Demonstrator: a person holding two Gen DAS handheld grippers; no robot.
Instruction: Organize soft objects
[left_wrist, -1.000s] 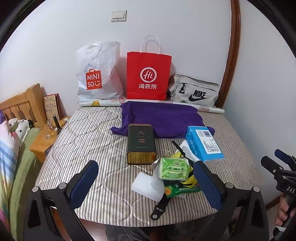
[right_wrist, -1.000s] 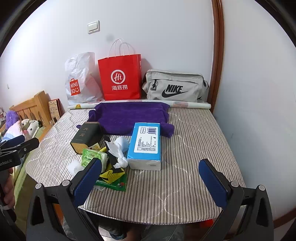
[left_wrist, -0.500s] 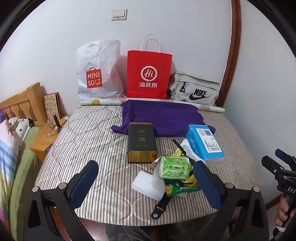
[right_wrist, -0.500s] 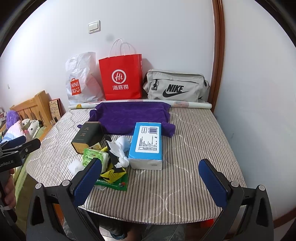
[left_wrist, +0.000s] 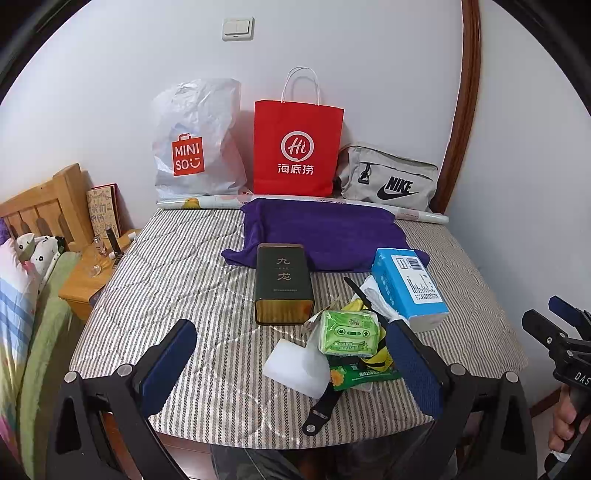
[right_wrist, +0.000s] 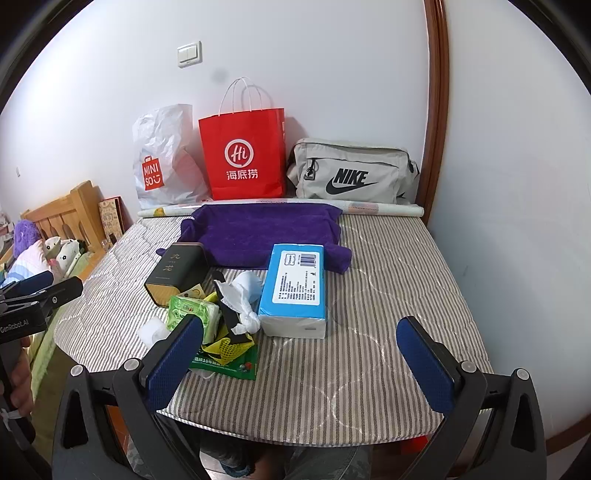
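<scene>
Both claws hover spread wide and holding nothing at the near edge of the striped bench (right_wrist: 388, 295). Ahead of the left claw (left_wrist: 291, 358) lie a white sponge (left_wrist: 295, 365) and green tissue pack (left_wrist: 349, 332). Beyond the right claw (right_wrist: 299, 350), a blue tissue box (right_wrist: 295, 284) touches the purple towel (right_wrist: 266, 232).

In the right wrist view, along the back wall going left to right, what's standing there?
White Miniso bag → red paper bag → grey Nike bag.
</scene>
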